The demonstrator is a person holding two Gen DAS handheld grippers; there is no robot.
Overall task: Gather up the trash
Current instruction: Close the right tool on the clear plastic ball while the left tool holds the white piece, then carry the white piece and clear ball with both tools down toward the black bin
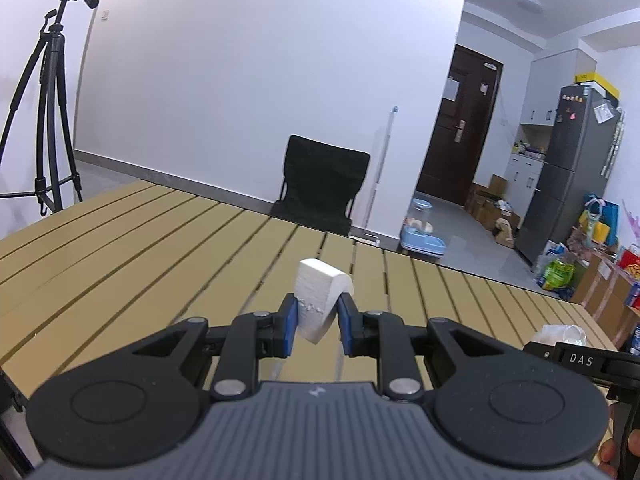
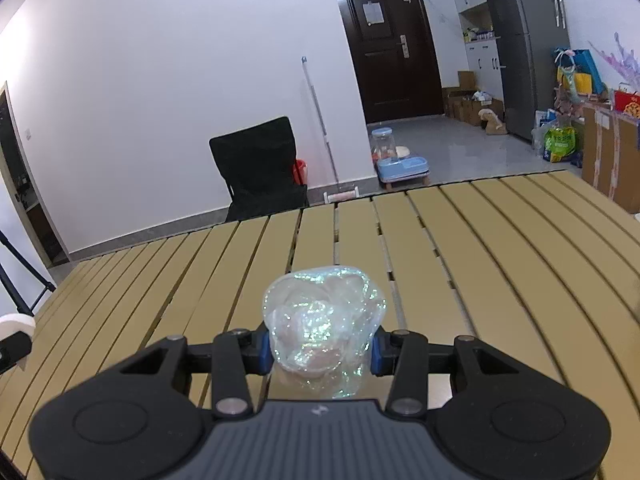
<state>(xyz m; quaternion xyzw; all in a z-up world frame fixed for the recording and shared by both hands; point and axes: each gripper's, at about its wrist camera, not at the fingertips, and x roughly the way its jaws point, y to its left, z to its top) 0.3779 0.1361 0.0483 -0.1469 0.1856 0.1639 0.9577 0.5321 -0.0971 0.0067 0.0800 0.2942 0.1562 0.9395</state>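
In the left wrist view my left gripper [image 1: 318, 320] is shut on a white foam block [image 1: 318, 294], which sticks up tilted between the blue pads above the slatted tan table [image 1: 140, 248]. In the right wrist view my right gripper [image 2: 318, 346] is shut on a crumpled ball of clear glittery plastic wrap [image 2: 324, 320], held above the same table [image 2: 460, 240]. The right gripper's side and the plastic wrap [image 1: 560, 334] show at the lower right of the left wrist view. The foam block [image 2: 16, 322] appears at the left edge of the right wrist view.
A black folding chair [image 1: 320, 184] stands beyond the table's far edge against the white wall. A tripod [image 1: 44, 100] stands at the far left. A blue pet feeder [image 2: 400, 164], a dark door [image 2: 388, 40], a fridge [image 1: 568, 168] and bags and boxes lie to the right.
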